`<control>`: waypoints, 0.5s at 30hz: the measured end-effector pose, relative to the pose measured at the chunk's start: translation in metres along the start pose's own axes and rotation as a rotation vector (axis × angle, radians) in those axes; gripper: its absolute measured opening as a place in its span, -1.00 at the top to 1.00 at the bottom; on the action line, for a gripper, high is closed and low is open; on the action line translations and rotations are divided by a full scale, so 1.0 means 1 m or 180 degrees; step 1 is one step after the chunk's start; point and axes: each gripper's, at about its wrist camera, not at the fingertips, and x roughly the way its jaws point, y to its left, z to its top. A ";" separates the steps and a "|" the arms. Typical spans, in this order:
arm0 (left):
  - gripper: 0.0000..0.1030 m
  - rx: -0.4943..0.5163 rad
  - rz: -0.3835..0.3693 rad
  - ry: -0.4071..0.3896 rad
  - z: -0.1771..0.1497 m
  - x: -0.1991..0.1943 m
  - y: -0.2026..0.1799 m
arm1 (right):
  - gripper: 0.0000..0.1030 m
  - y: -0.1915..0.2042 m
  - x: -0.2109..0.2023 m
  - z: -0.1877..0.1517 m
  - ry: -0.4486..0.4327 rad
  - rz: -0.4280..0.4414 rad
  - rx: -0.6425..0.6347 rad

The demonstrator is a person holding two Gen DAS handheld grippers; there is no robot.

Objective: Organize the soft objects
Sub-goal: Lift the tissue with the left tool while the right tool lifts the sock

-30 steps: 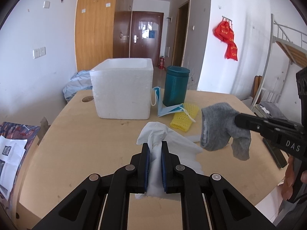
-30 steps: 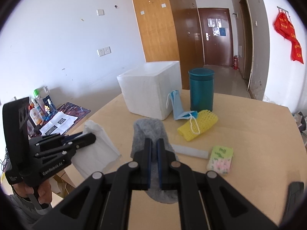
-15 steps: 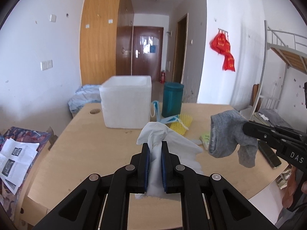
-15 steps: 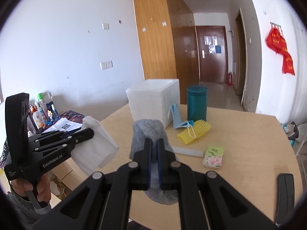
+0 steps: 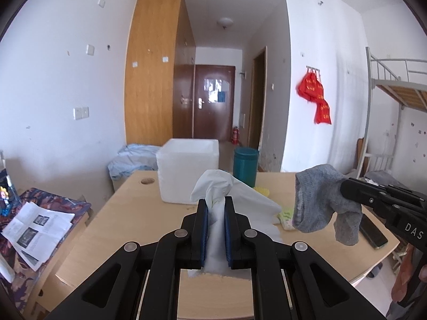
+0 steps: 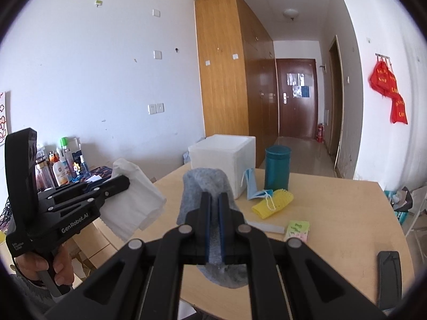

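Note:
My left gripper point(image 5: 215, 205) is shut on a white cloth point(image 5: 234, 197) and holds it in the air over the near part of the wooden table point(image 5: 128, 213). It also shows in the right wrist view point(image 6: 125, 184) with the cloth point(image 6: 133, 208) hanging from it. My right gripper point(image 6: 214, 200) is shut on a grey sock point(image 6: 205, 184), held up above the table; in the left wrist view the sock point(image 5: 320, 197) hangs at the right. A white foam box point(image 5: 186, 170) stands open at the far side of the table.
A teal canister point(image 6: 277, 168), a blue face mask point(image 6: 252, 186), a yellow mesh sleeve point(image 6: 272, 202), a white strip point(image 6: 267, 228) and a tissue pack point(image 6: 297, 229) lie beyond the sock. A black phone point(image 6: 388, 280) lies at the table's right edge. Bottles point(image 6: 61, 165) stand at left.
Both grippers have risen and pulled back from the table with the cloth and the sock still gripped. The box and the canister look farther and lower now.

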 end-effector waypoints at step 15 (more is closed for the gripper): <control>0.78 -0.0050 0.0133 -0.0023 0.023 0.034 0.016 | 0.85 -0.001 0.041 0.028 -0.0063 0.0087 -0.0036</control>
